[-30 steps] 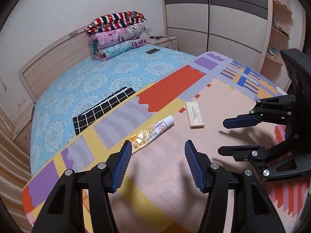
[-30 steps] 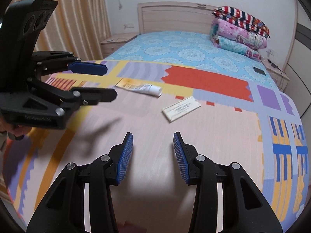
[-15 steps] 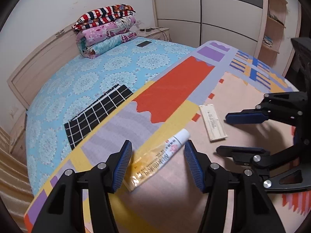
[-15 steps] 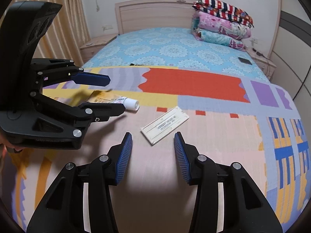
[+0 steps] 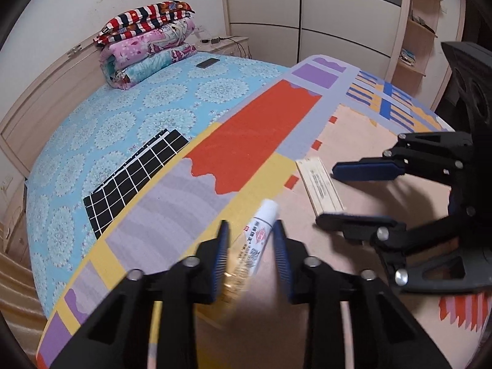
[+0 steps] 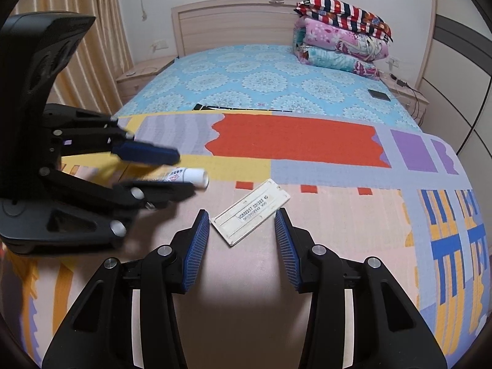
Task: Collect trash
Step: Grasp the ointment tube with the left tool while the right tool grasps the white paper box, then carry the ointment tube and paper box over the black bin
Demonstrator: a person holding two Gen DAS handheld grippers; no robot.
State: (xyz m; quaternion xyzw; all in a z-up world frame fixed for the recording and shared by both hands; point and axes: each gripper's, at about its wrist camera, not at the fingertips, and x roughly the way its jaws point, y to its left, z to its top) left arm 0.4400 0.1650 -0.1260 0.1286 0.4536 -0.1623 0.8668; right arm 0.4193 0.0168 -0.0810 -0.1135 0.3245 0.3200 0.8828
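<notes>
Lying on a patchwork blanket (image 6: 307,141) at the foot of a bed (image 6: 246,73), two pieces of trash make up this entry; places are given relative to the blanket's red panel (image 5: 255,144).

Item one: a tube (image 5: 256,240), white cap, printed label, yellowish crumpled tail. It rests just below the red panel, across the yellow strip and onto the pink field. The left claw (image 5: 250,246) straddles it, one blue-padded finger on each side; the jaws are closing, the tube is between them, and the pads look near its sides, though motion blur hides whether they touch it. In the right wrist view the same tube (image 6: 187,176) shows its cap past the left claw (image 6: 166,172).

Item two: a flat cream card (image 6: 250,212) with printed lines of numbers, on the pink field below the red panel, to the right of the tube and apart from it. The right claw (image 6: 243,243) hangs over its near end, jaws closing, with the card's lower corner between the pads and clear of both. From the left wrist view the card (image 5: 319,184) lies between the fingers of the right claw (image 5: 347,196).

Other stock: folded quilts (image 6: 338,43) stacked at the headboard, far beyond the red panel; a black checked cloth (image 5: 135,175) just above it on the blue sheet; a dark phone (image 6: 379,94) near the quilts.
</notes>
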